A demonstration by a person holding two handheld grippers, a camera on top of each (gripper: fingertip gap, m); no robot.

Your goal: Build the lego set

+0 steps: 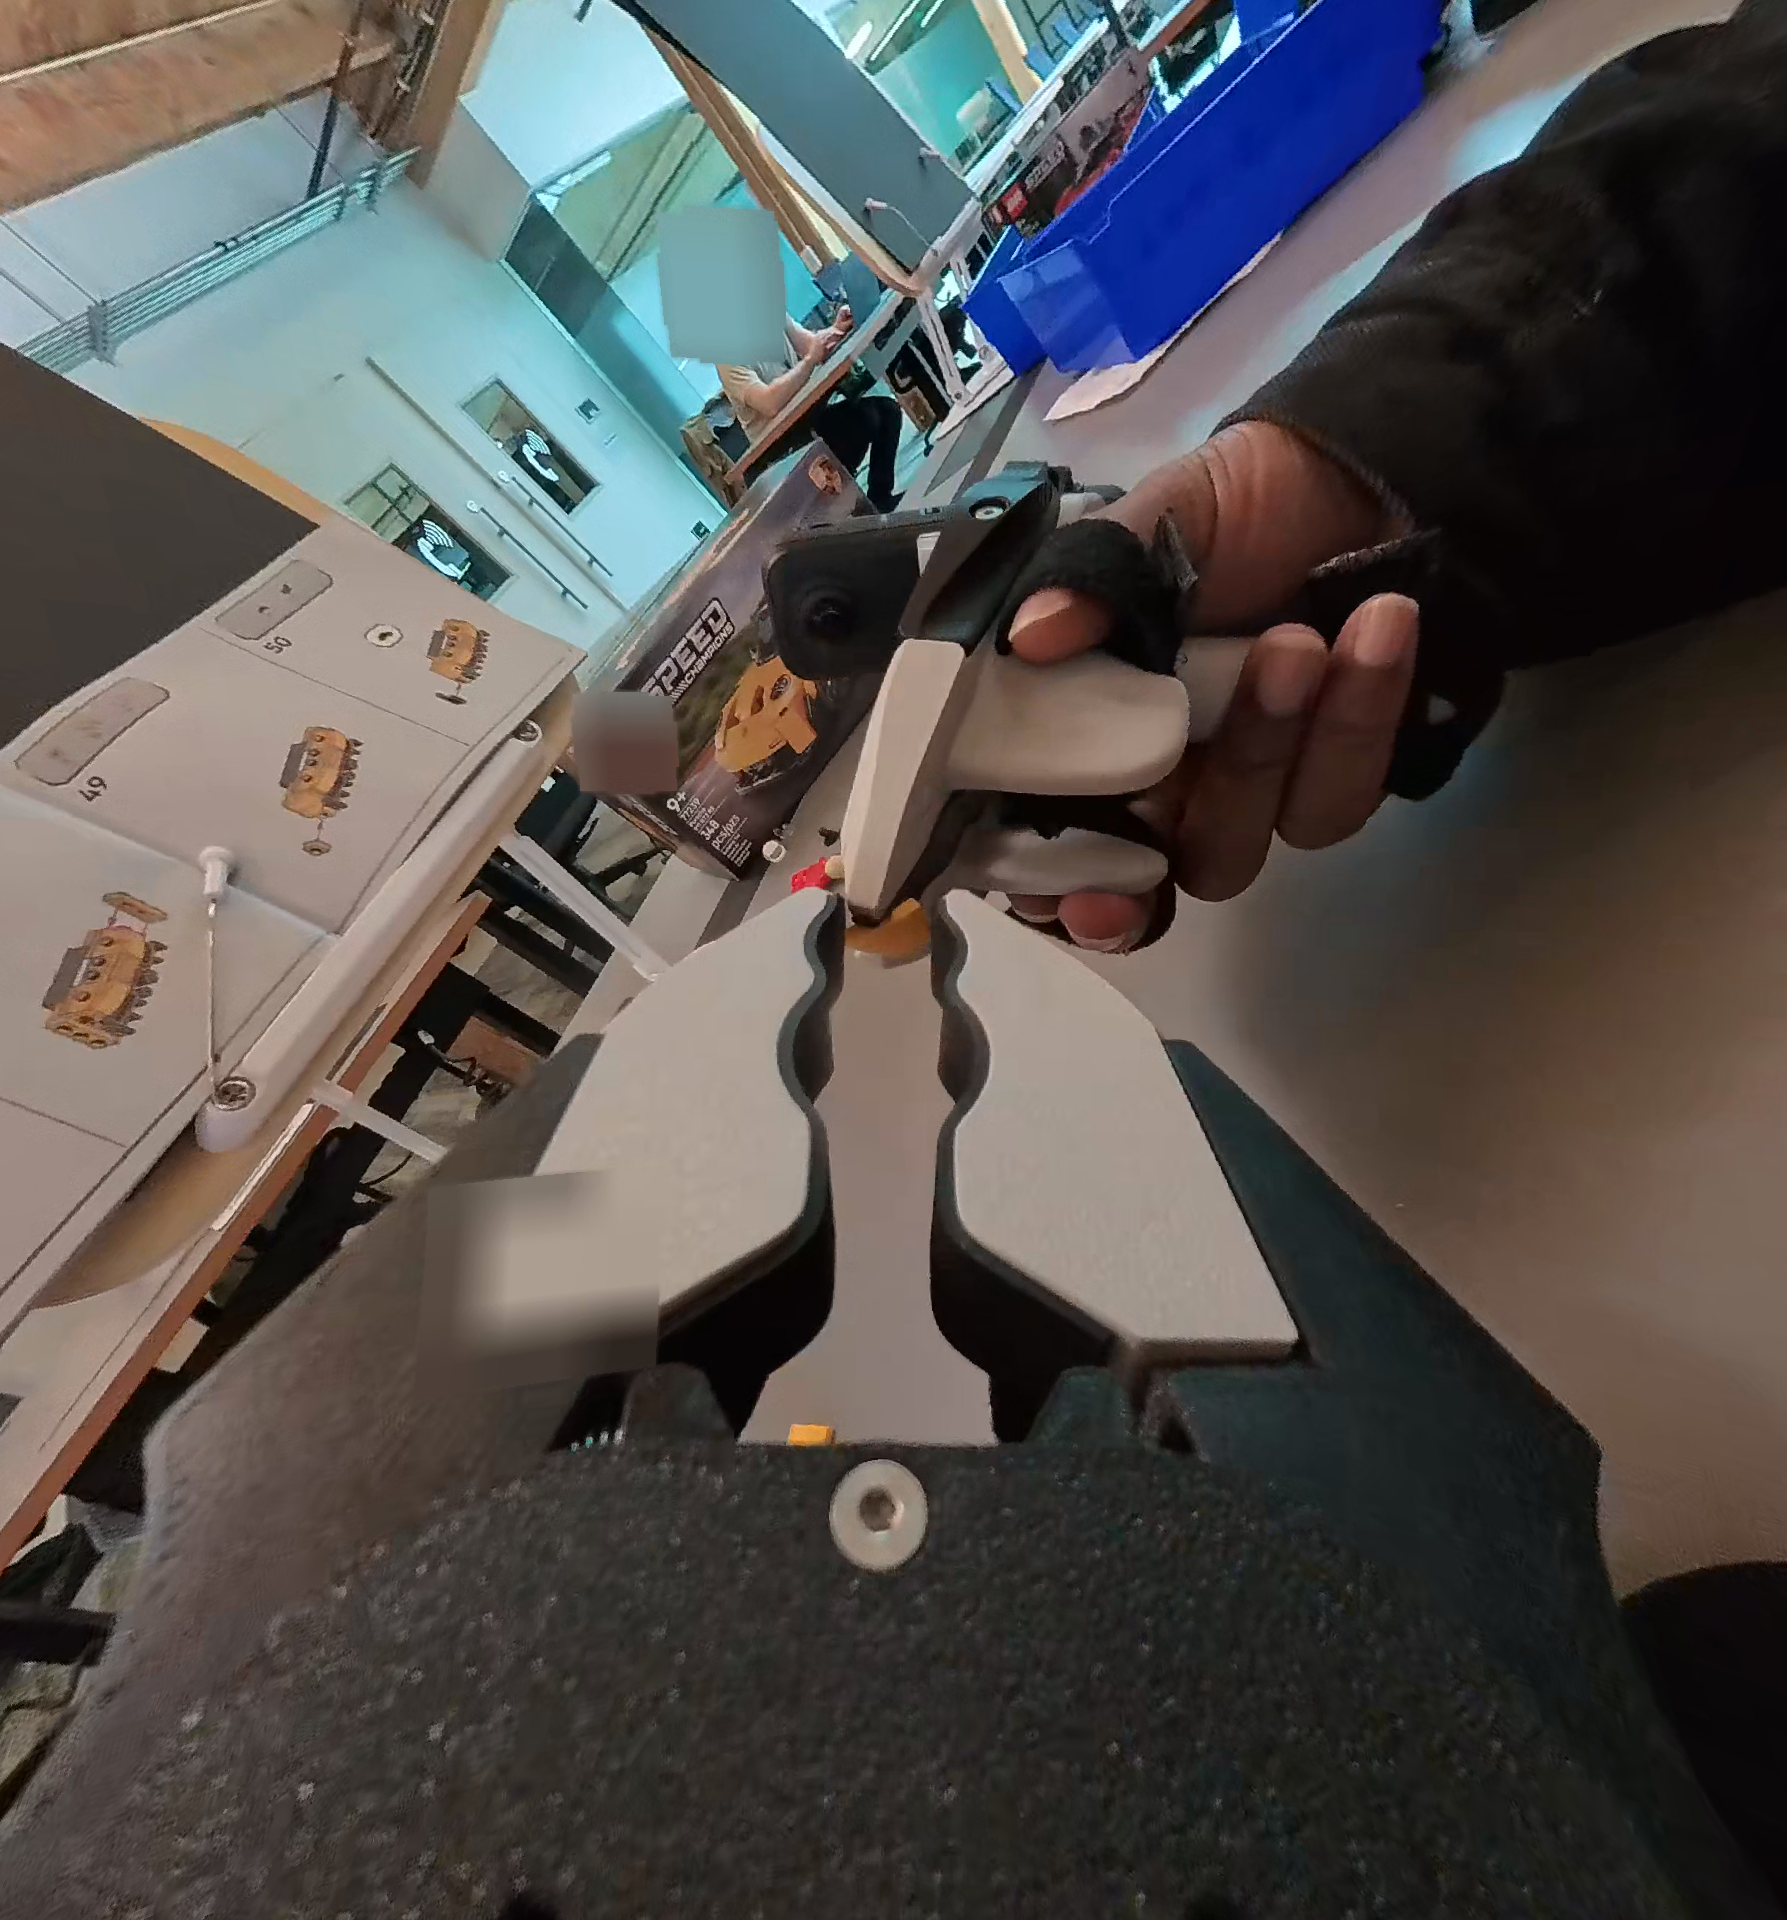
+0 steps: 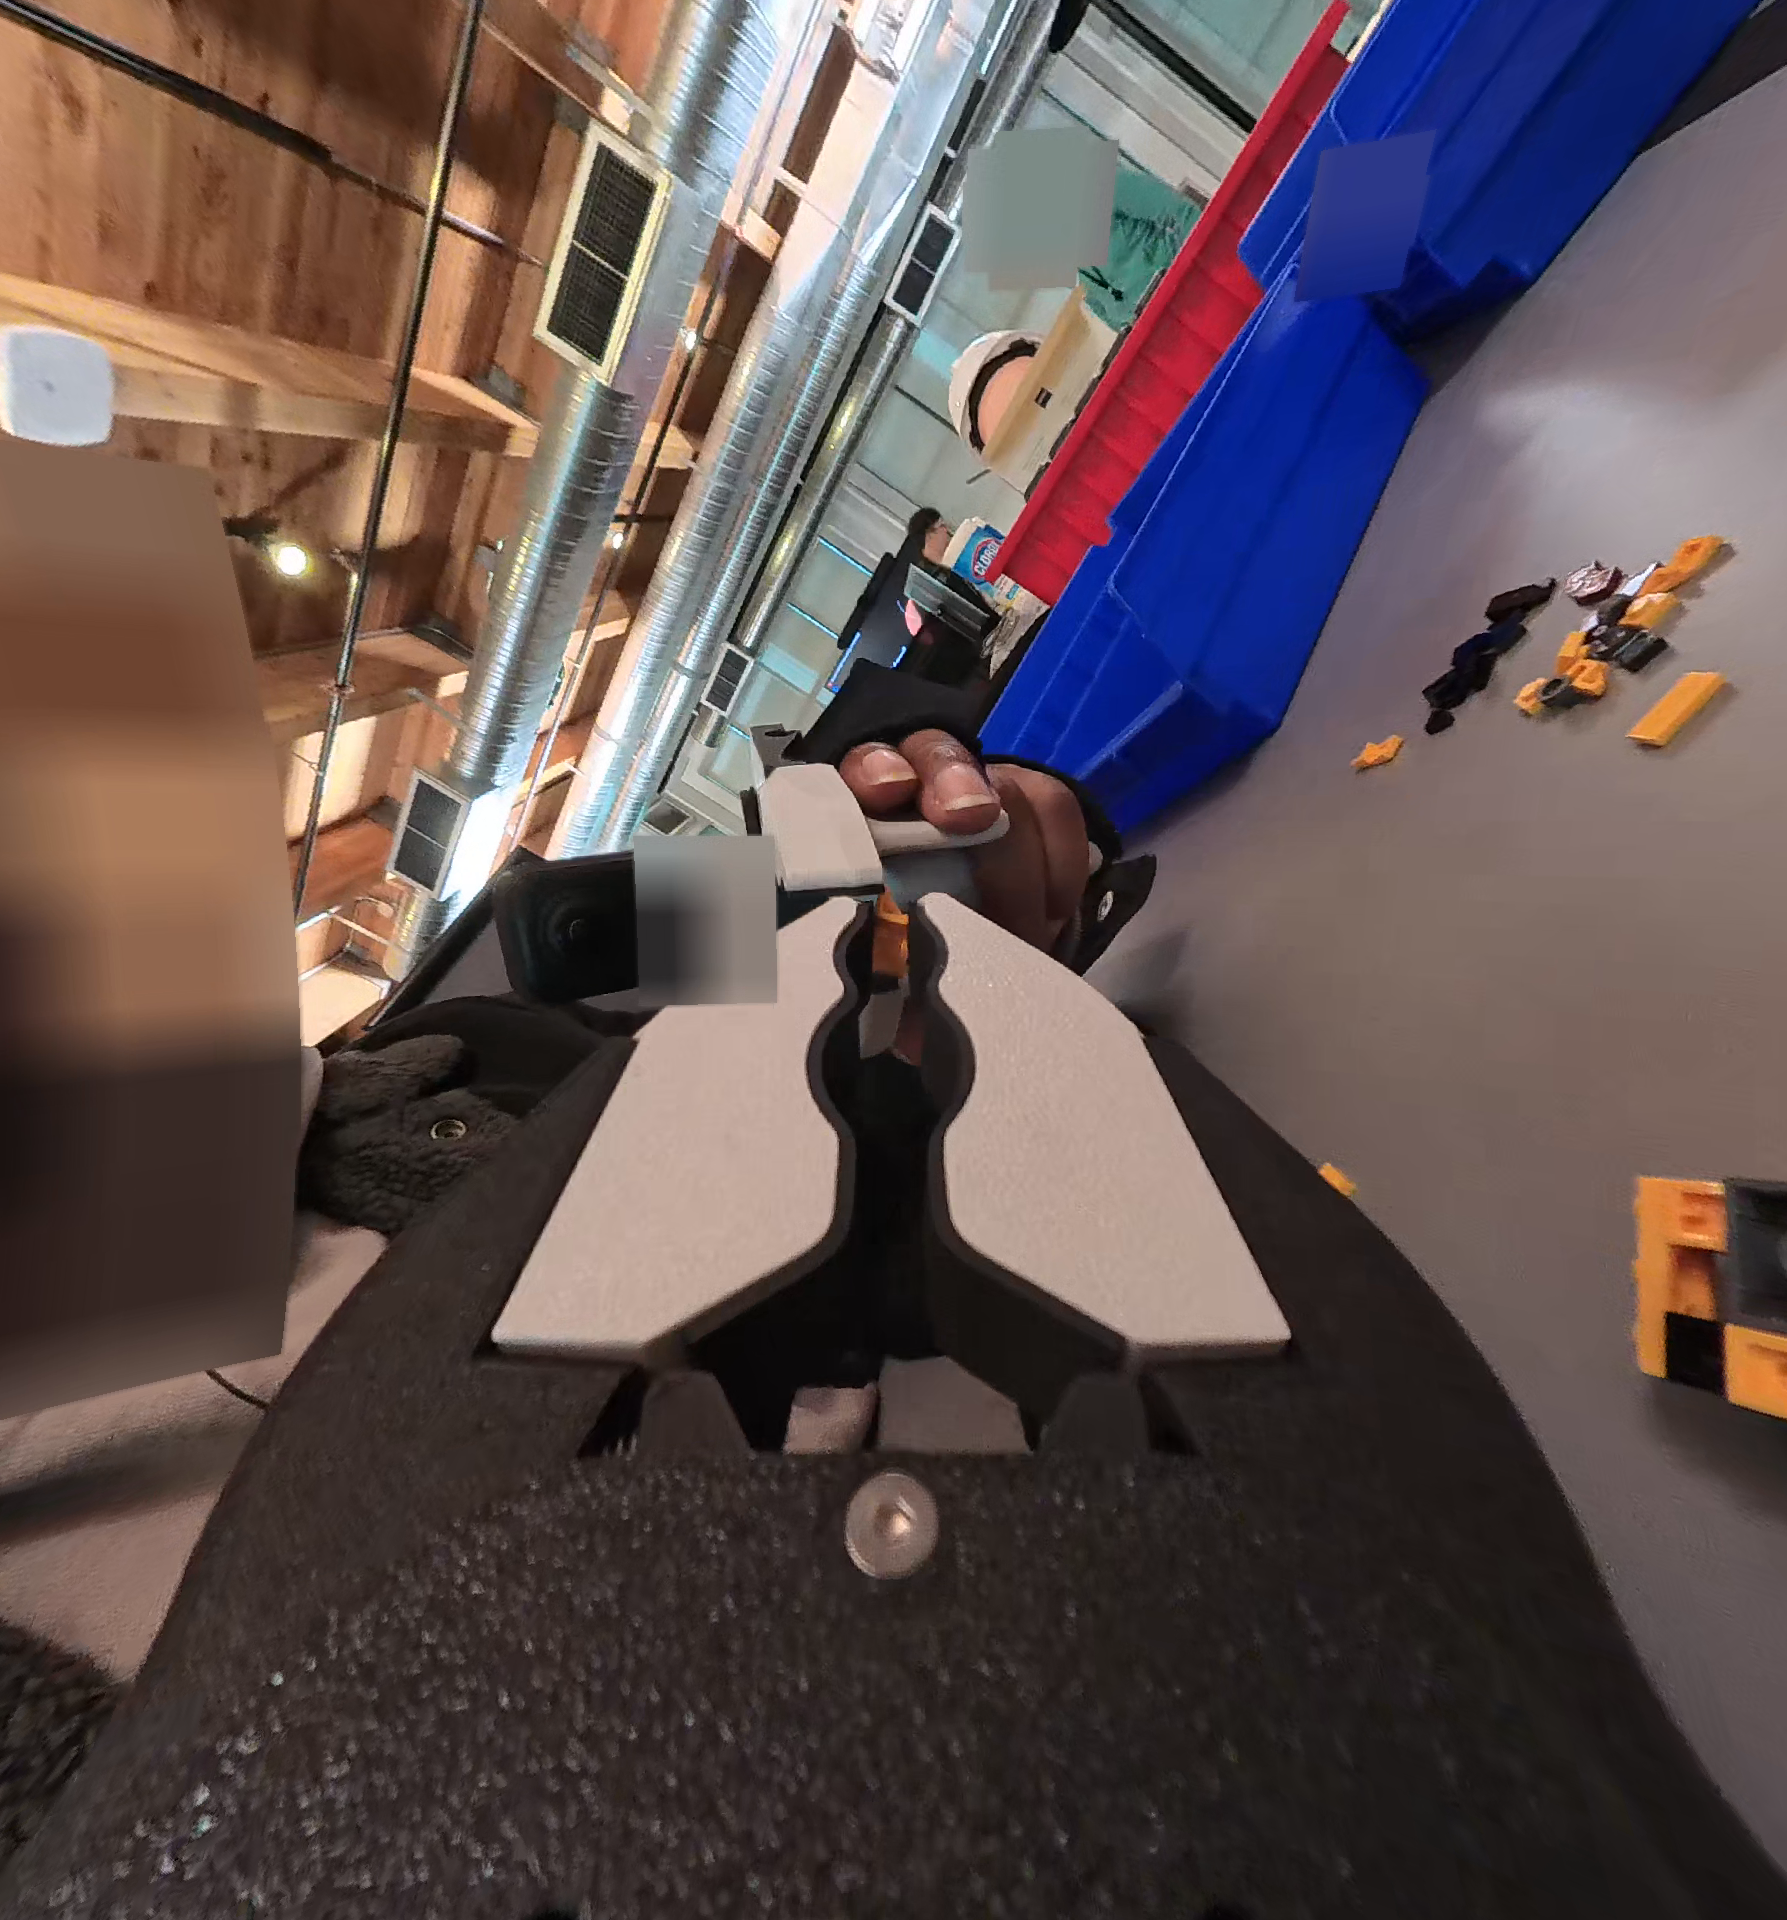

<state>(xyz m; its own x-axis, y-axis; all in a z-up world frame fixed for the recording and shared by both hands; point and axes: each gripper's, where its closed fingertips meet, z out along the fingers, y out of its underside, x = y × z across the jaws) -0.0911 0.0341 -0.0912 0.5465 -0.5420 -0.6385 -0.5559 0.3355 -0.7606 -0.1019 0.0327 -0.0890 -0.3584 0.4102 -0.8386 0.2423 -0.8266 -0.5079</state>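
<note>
A small orange lego piece [image 1: 894,938] sits between the fingertips of my left gripper [image 1: 884,925], which is shut on it above the grey table. My right gripper [image 1: 868,906], held by a hand in a black sleeve, comes down from the upper right and its closed tips meet the same piece. In the right wrist view the orange piece [image 2: 891,930] is edge-on between the tips of my right gripper [image 2: 889,920]. The left gripper [image 2: 827,842] faces it just beyond. A partly built orange and dark grey assembly [image 2: 1741,1288] lies on the table at the right.
An open instruction booklet [image 1: 245,790] stands on a holder at the left. The lego box [image 1: 733,727] is behind the grippers, with small red and white bits [image 1: 811,876] beside it. Several loose orange and black pieces [image 2: 1595,644] lie near blue bins [image 2: 1232,582] and a red bin [image 2: 1169,343]. The tips of both grippers are at nearly the same place.
</note>
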